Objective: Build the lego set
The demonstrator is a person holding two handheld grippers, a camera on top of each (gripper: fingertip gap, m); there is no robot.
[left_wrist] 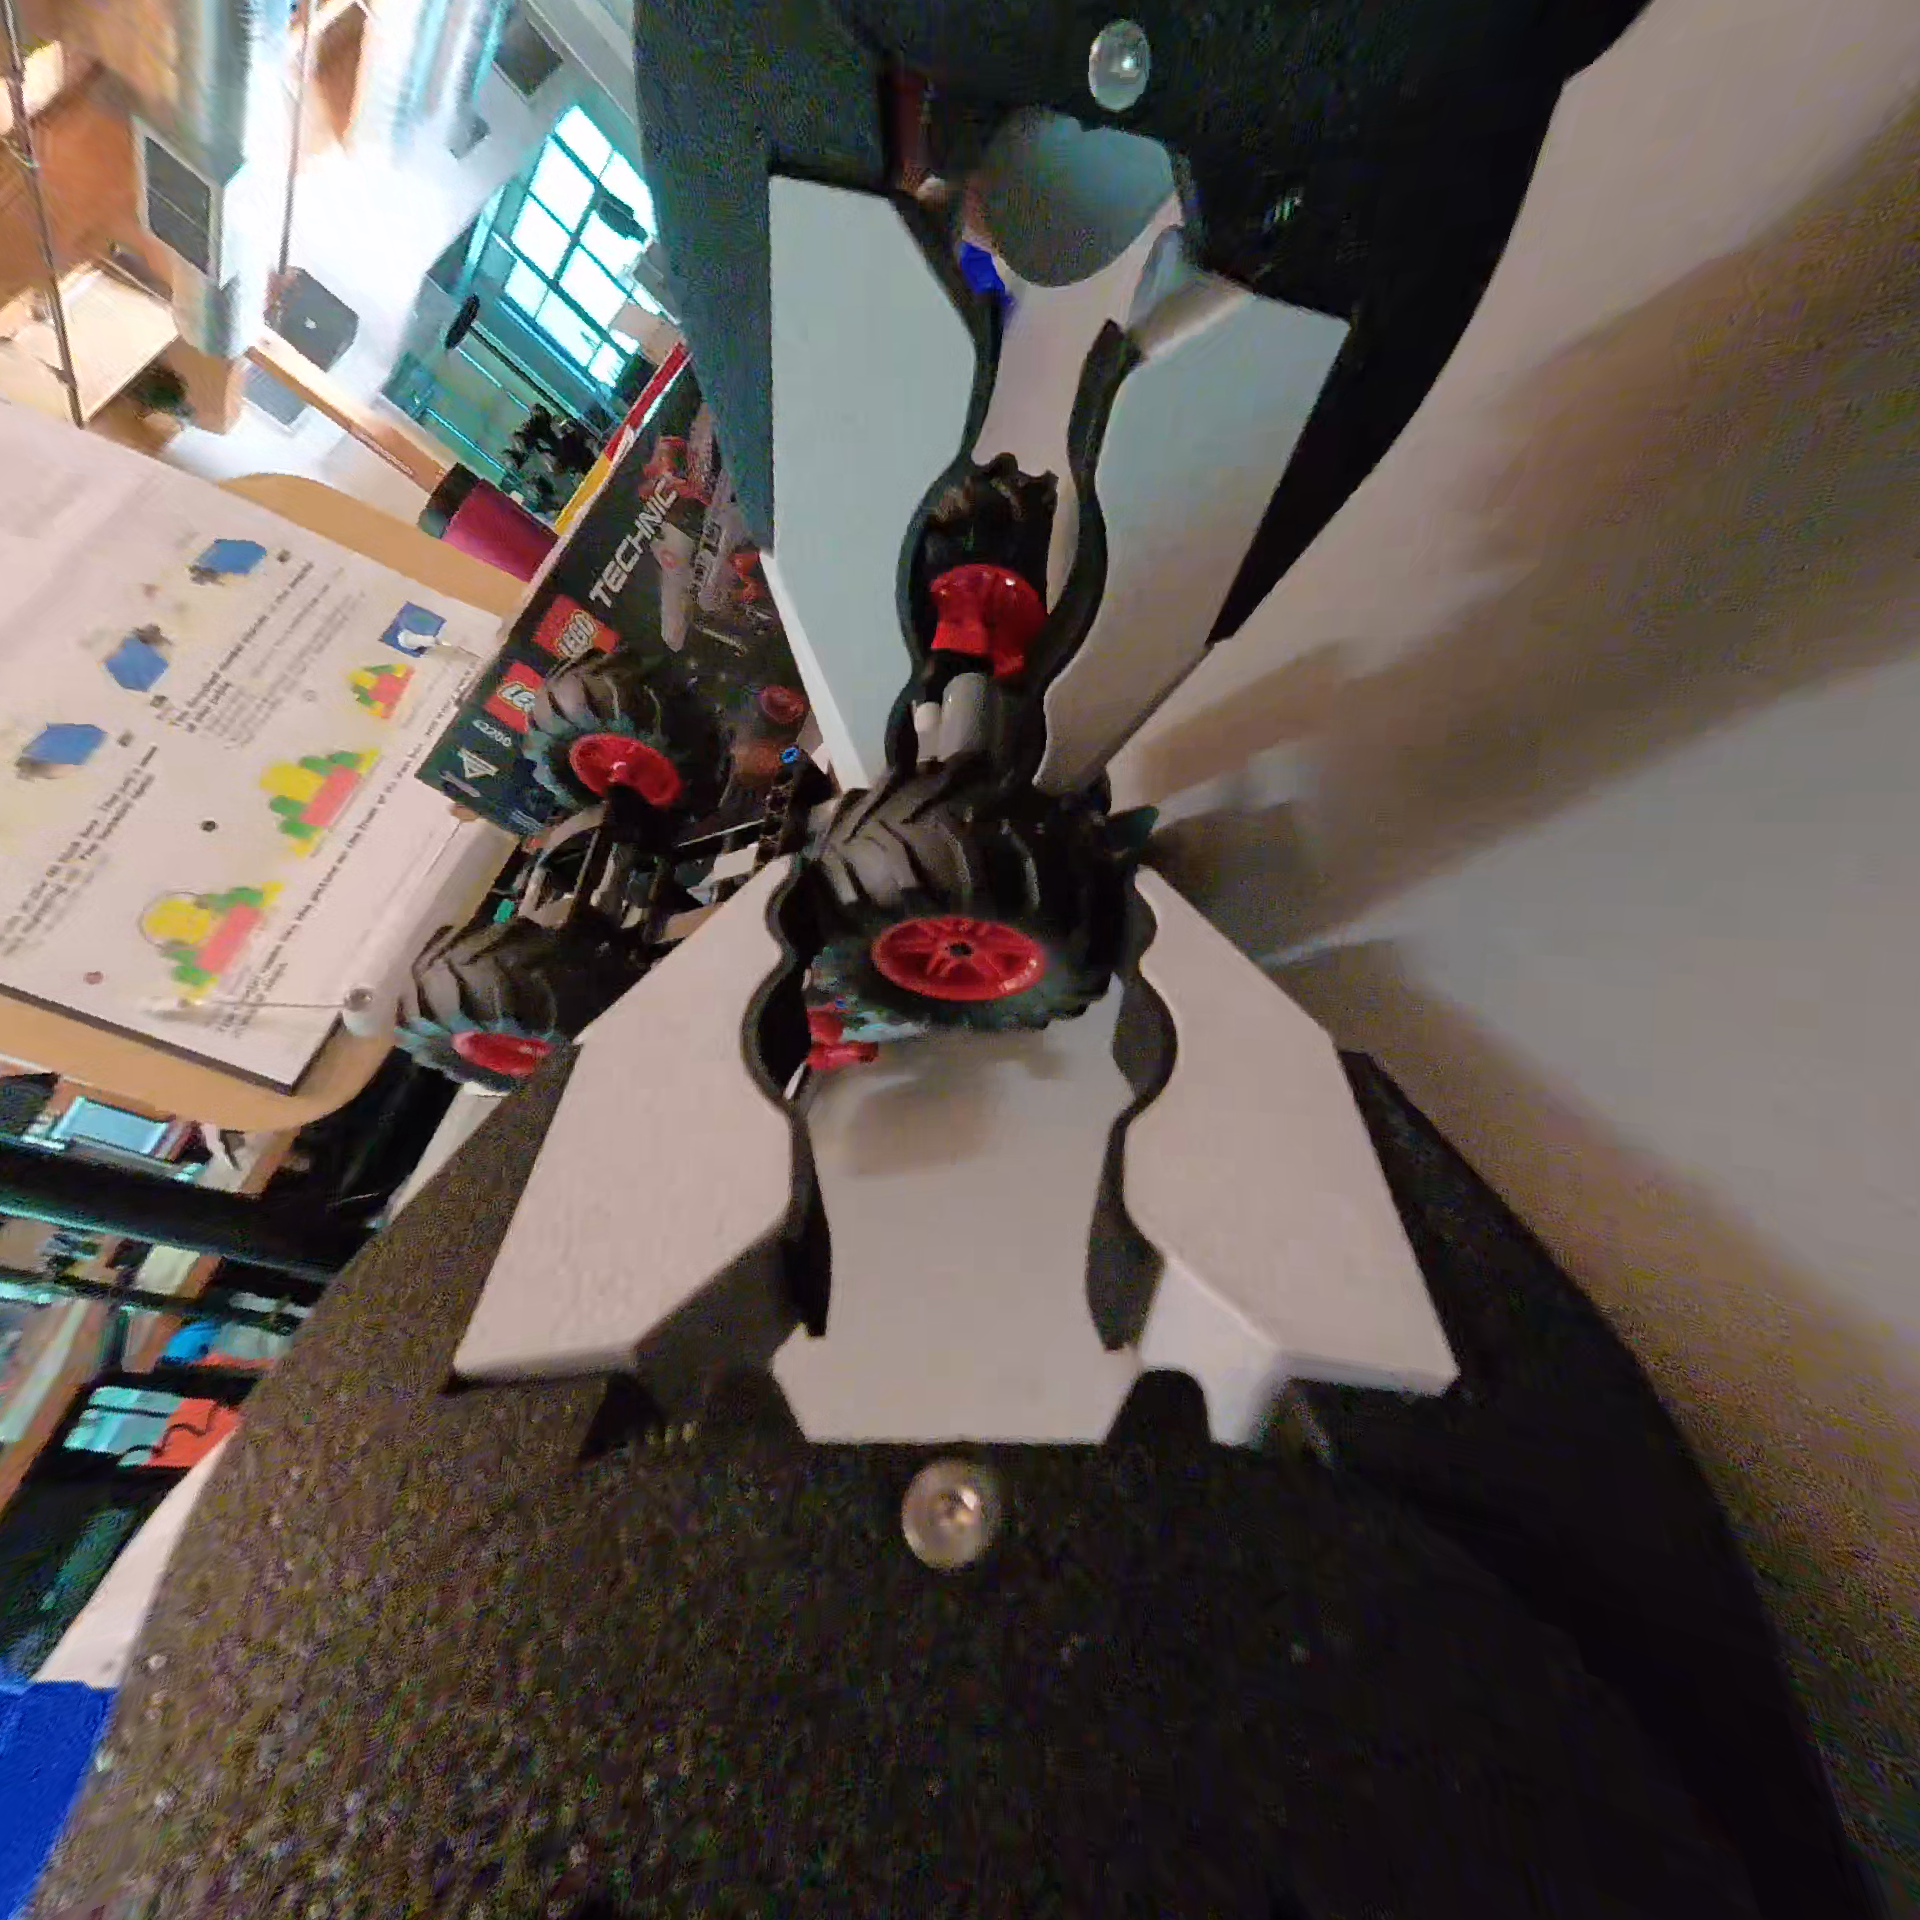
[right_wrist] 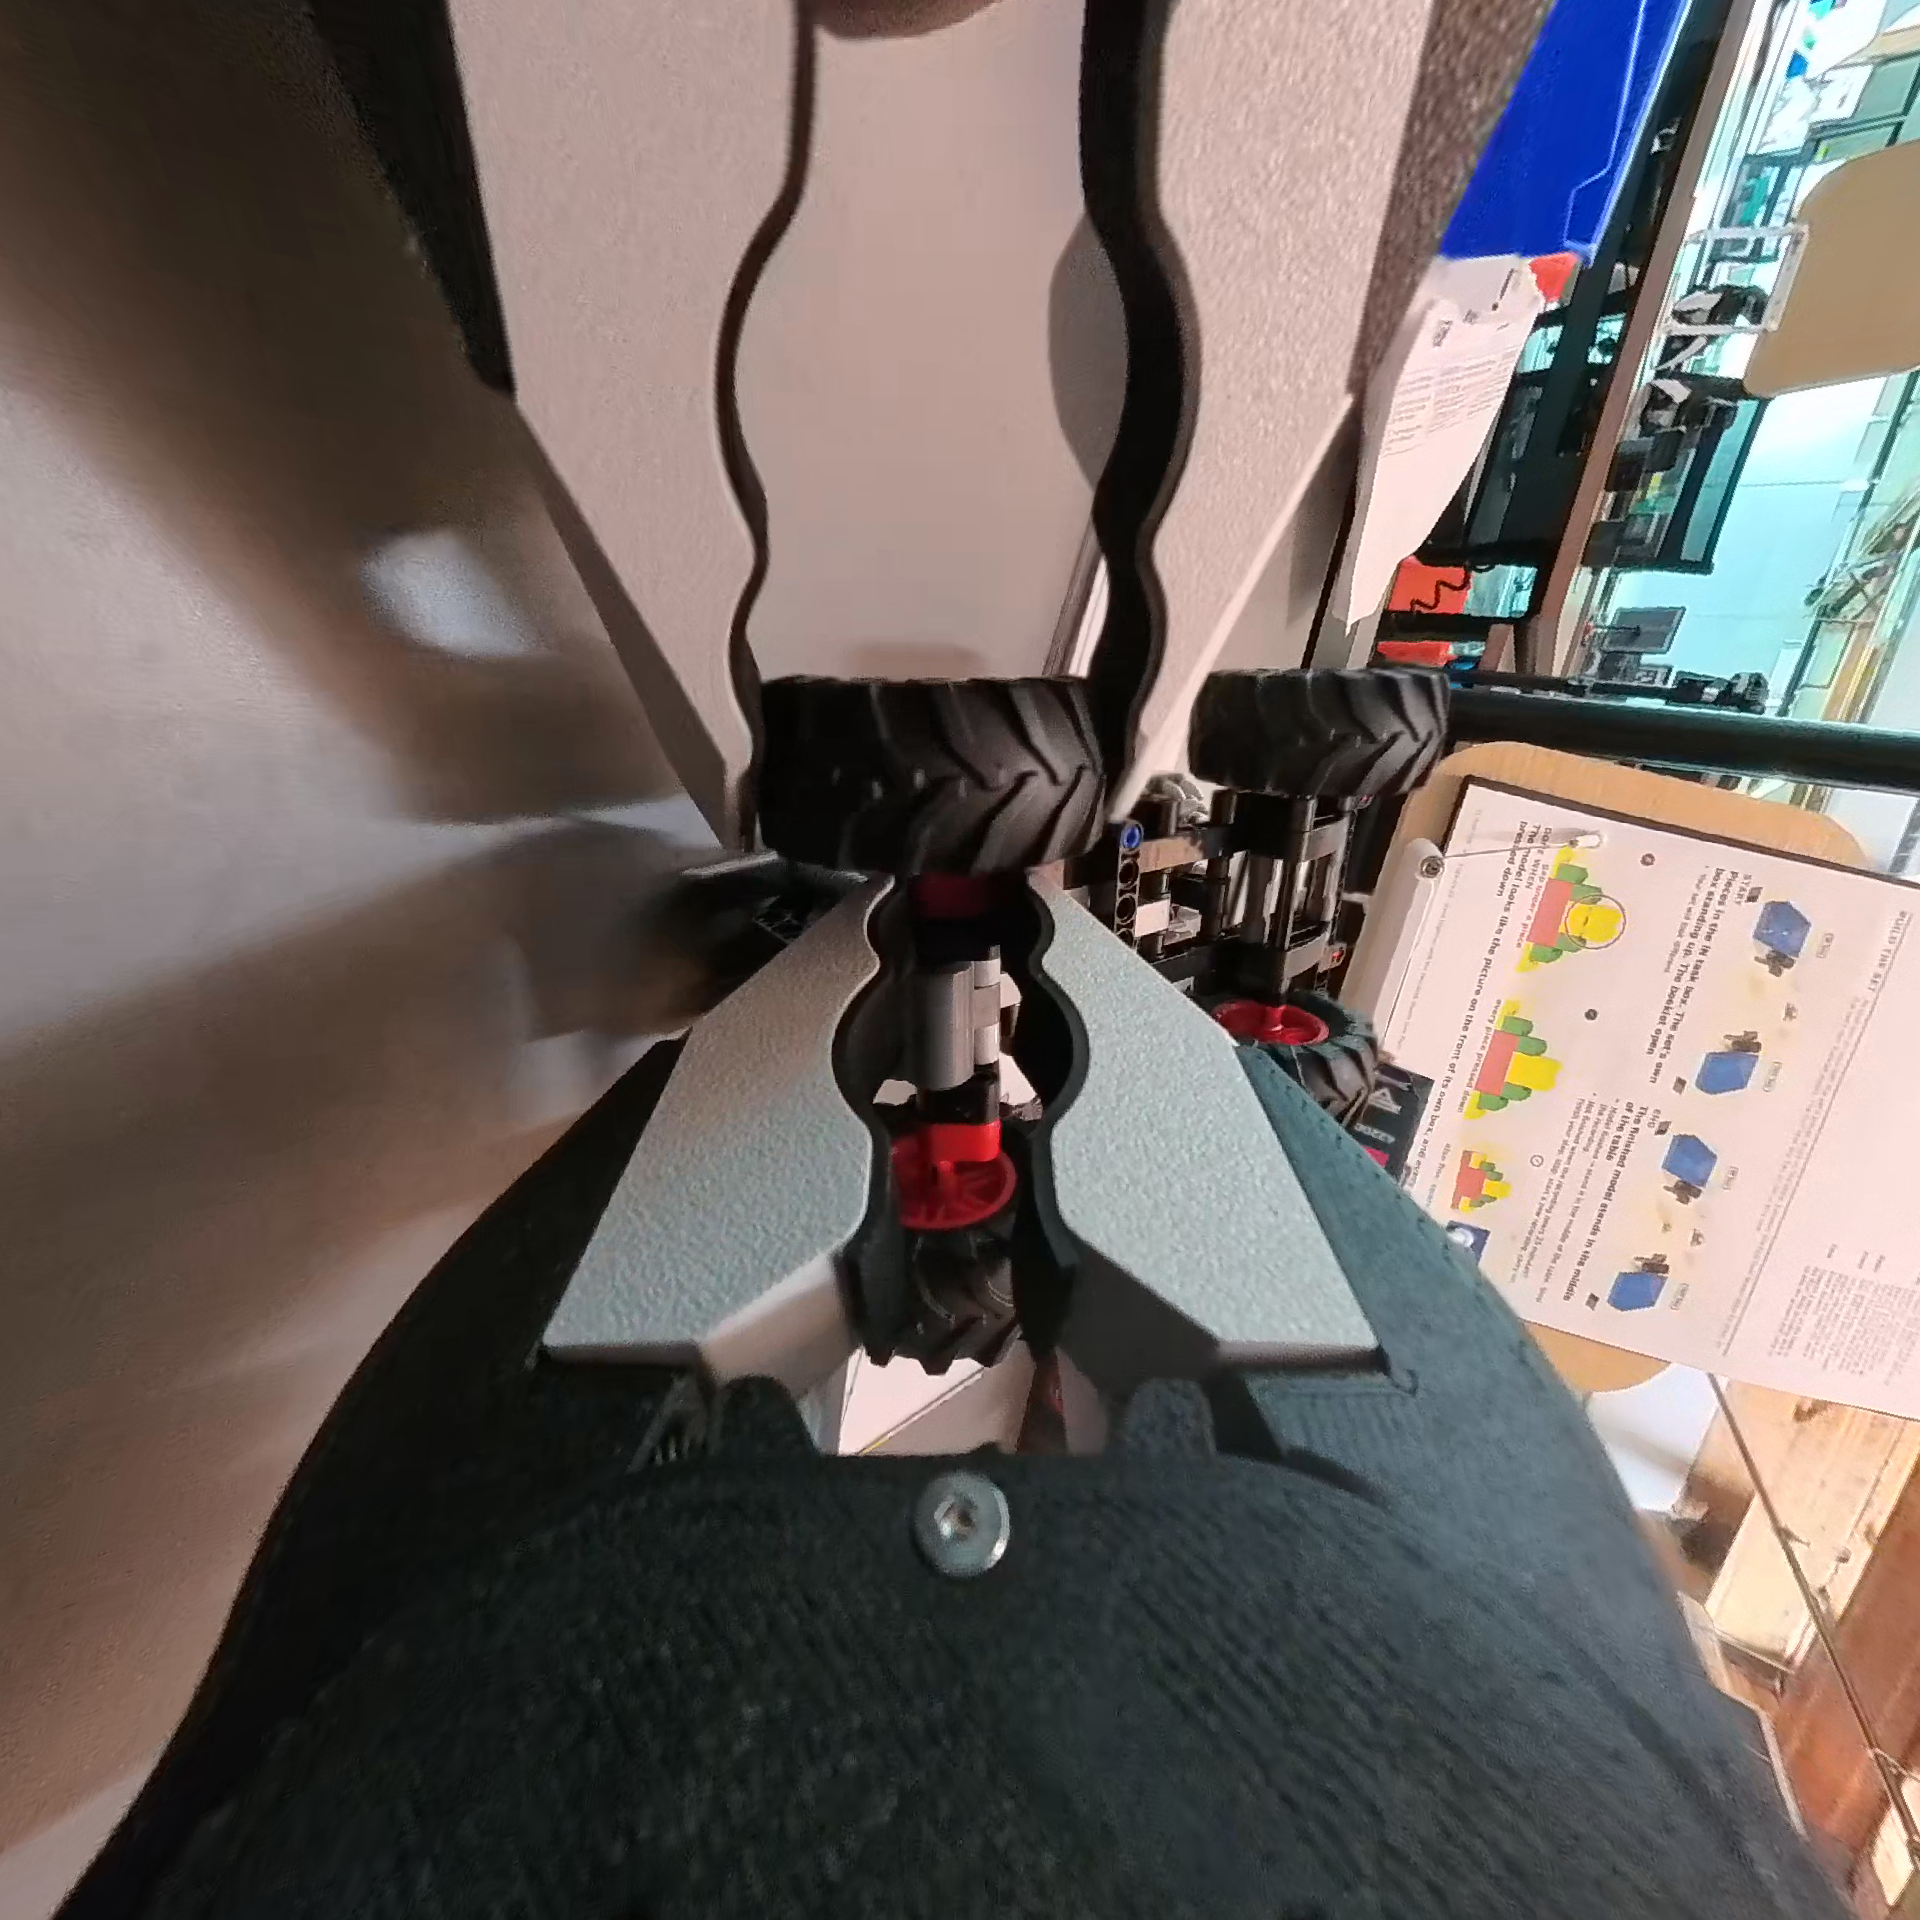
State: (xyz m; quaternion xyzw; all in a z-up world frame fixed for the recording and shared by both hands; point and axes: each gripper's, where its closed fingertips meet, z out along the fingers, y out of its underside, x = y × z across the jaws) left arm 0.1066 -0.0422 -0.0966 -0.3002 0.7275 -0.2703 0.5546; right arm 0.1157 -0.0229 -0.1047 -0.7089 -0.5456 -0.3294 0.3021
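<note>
A Lego truck chassis [left_wrist: 675, 852] with black tyres and red hubs hangs between both grippers. My left gripper [left_wrist: 956, 894] is shut on one big tyre [left_wrist: 935, 883], with its red hub [left_wrist: 956, 956] facing the camera. My right gripper [right_wrist: 961, 904] is shut around the opposite wheel [right_wrist: 945, 1184] and the grey axle [right_wrist: 956, 997] on the same end. Each gripper shows from above in the other view: the right gripper [left_wrist: 971, 717] on its red-hubbed wheel [left_wrist: 982, 613], and the left gripper [right_wrist: 925, 810] on its tyre [right_wrist: 925, 769].
The truck's other two wheels [left_wrist: 613, 748] [left_wrist: 488, 1008] stick out sideways; they also show in the right wrist view [right_wrist: 1320, 727] [right_wrist: 1299, 1029]. The dark Lego box [left_wrist: 623, 623] and a printed instruction sheet [left_wrist: 187, 748] [right_wrist: 1662, 1091] lie behind. A blue bin [right_wrist: 1579, 125] is farther off. The tips of both grippers are at nearly the same place.
</note>
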